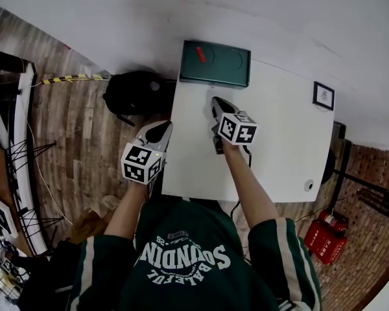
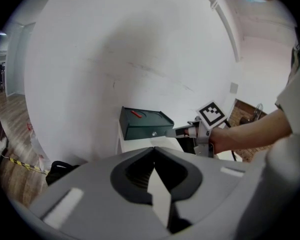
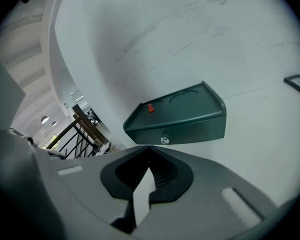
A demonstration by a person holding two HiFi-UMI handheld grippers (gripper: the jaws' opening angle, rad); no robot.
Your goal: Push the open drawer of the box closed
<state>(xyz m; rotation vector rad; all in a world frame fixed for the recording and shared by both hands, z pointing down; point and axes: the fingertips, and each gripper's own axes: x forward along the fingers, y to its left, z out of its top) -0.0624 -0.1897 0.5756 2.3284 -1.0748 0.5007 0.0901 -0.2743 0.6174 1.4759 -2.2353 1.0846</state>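
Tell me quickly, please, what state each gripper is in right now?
Left gripper: closed, holding nothing.
Right gripper: closed, holding nothing.

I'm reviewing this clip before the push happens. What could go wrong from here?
1. The right gripper, jaws shut, aims near the small knob on the box; a push there may glance off.
2. The left gripper hangs by the table's left edge, away from the box, so nothing steadies it and it might skew.
3. The red piece on top could be jolted off.
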